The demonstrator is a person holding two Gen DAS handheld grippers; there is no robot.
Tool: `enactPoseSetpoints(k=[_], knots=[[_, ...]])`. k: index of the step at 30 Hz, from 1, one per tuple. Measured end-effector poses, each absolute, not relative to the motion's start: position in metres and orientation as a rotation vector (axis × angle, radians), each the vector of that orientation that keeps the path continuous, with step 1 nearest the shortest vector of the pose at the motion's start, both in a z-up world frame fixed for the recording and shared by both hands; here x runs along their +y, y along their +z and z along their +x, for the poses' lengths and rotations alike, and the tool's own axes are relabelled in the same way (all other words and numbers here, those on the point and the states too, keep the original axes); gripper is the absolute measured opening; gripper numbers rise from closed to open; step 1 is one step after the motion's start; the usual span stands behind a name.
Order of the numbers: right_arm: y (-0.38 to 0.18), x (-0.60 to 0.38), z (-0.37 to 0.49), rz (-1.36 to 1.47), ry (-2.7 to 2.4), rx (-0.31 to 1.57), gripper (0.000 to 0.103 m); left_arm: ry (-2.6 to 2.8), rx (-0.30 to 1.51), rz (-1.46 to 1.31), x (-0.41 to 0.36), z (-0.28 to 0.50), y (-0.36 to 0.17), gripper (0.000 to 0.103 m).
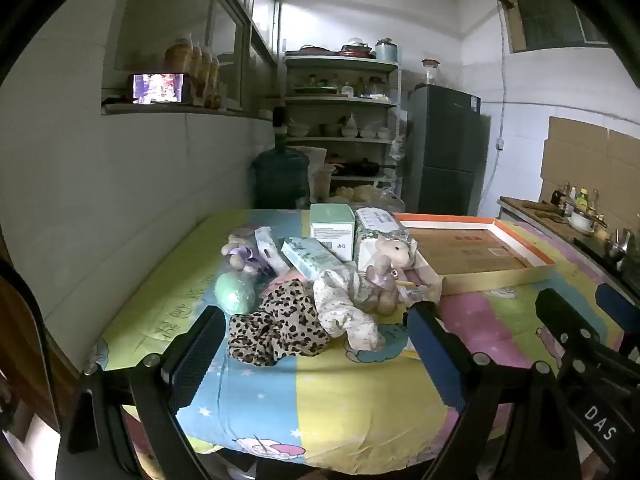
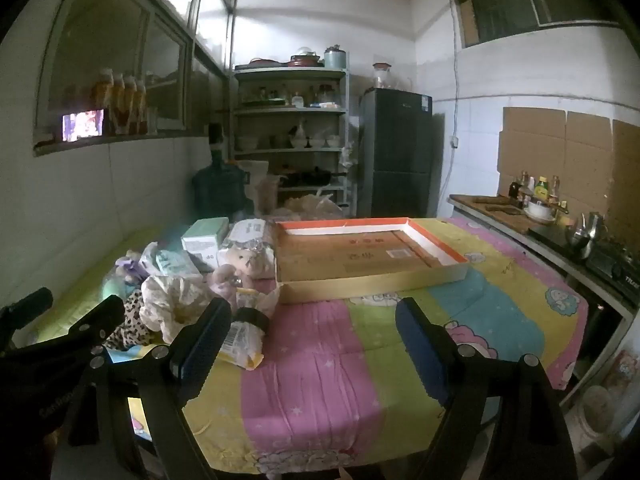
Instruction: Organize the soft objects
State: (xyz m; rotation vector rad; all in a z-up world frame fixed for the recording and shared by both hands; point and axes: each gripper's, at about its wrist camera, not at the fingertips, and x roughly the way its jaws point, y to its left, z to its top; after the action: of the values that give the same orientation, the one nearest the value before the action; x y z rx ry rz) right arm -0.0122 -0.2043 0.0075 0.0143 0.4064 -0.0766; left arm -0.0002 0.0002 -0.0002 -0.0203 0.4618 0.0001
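The soft things lie heaped left of centre in both views: a leopard-print cloth (image 1: 276,328), a pale floral cloth (image 1: 348,312) and a plush rabbit (image 1: 386,276), with small boxes behind. The shallow cardboard tray (image 2: 372,276) sits empty at upper right. Both the left gripper (image 1: 316,360) and the right gripper (image 2: 316,344) hover spread wide, holding nothing. Sorting looks unstarted; next, I'd guess, comes pinching the leopard cloth.
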Motion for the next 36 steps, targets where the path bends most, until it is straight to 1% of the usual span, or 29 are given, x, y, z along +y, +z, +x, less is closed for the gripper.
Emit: enactPoseSetpoints(k=[5,8,36], knots=[[0.0081,-0.2041,-0.0127,0.012,-0.077,0.403,0.086,0.008,0.464,-0.026,0.002,-0.0014,0.0,0.092],[0.0085,-0.204,-0.013,0.014,-0.076,0.401,0.086,0.017,0.461,-0.035,0.005,-0.0038,0.0008,0.088],[0.011,-0.205,-0.0142,0.018,-0.076,0.394,0.086,0.015,0.473,-0.016,-0.0023,0.0011,-0.0011,0.088]])
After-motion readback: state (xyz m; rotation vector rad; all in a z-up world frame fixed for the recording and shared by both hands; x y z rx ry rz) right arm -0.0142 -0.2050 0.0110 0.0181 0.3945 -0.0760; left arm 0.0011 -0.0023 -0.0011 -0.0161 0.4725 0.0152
